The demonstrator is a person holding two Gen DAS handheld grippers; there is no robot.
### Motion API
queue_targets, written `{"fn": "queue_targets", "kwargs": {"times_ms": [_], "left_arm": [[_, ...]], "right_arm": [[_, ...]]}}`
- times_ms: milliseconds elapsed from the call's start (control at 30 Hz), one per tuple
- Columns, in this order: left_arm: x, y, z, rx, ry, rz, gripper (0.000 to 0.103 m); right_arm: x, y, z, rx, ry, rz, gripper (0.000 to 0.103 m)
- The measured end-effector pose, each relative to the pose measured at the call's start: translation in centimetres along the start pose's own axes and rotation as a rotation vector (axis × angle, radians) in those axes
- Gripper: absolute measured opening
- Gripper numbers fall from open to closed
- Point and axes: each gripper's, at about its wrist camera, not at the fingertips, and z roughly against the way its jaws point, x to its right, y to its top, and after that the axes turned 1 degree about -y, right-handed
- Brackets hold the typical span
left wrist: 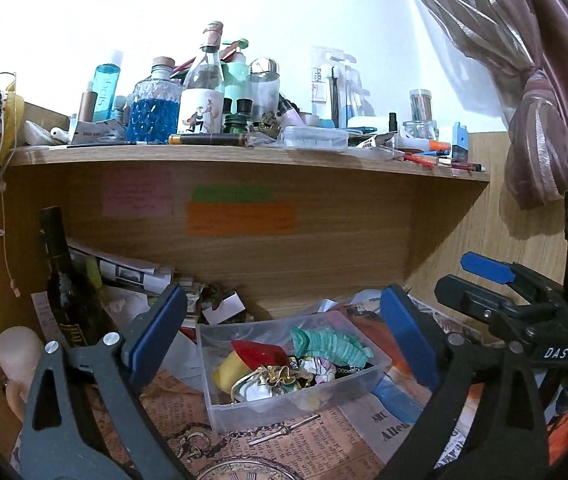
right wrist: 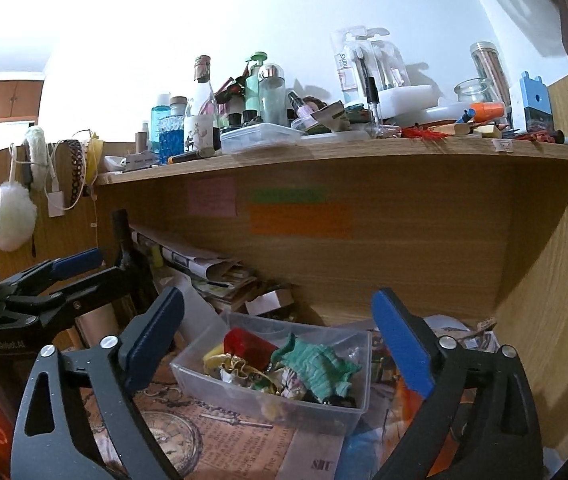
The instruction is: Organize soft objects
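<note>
A clear plastic box (left wrist: 220, 408) (right wrist: 188, 376) sits on the newspaper-covered desk, under the shelf. It holds soft items: a teal ruffled scrunchie (left wrist: 327, 342) (right wrist: 315, 364), a red piece (left wrist: 260, 354) (right wrist: 246, 342), a yellow ribbon (left wrist: 226, 372) and a gold scrunchie (left wrist: 268, 376) (right wrist: 236, 368). My left gripper (left wrist: 284, 340) is open and empty, with the box between its fingers further ahead. My right gripper (right wrist: 280, 340) is open and empty, facing the same box. Each gripper shows at the edge of the other's view.
A wooden shelf (left wrist: 220, 154) (right wrist: 323, 148) above is crowded with bottles, jars and pens. A dark bottle (left wrist: 68, 292) and stacked papers (right wrist: 204, 264) stand at the back left. A curtain (left wrist: 539, 128) hangs right. A white puff (right wrist: 14, 216) hangs left.
</note>
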Motion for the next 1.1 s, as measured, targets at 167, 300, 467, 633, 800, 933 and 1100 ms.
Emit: {"fn": "queue_targets", "kwargs": {"times_ms": [167,300,467,633,800,933,1100], "left_arm": [[-0.09,-0.01,-0.06,-0.003,-0.004,0.007,0.1],[0.0,-0.02,-0.16,-0.006,-0.002,0.003,0.1],[-0.06,-0.06,-0.26,-0.009,-0.005,0.006,0.103],[0.08,-0.05,-0.4,-0.014,-0.002,0.008,0.103],[0.04,-0.09,-0.53,-0.017,-0.001,0.006,0.103],[0.11,-0.12,-0.57,-0.018,0.0,0.006,0.103],[0.14,-0.13,-0.58,-0.014,0.0,0.008,0.103]], "right_arm": [[-0.03,-0.01,0.23,0.006,0.0,-0.003,0.097],[0.06,0.05,0.31,0.008,0.0,-0.003,0.097],[0.17,0.1,0.47,0.012,0.0,-0.003,0.097],[0.23,0.11,0.57,0.017,-0.001,-0.005,0.098],[0.25,0.1,0.82,0.023,-0.003,-0.006,0.1],[0.23,0.07,0.85,0.023,-0.003,-0.007,0.1],[0.34,0.05,0.87,0.025,-0.001,-0.008,0.101]]}}
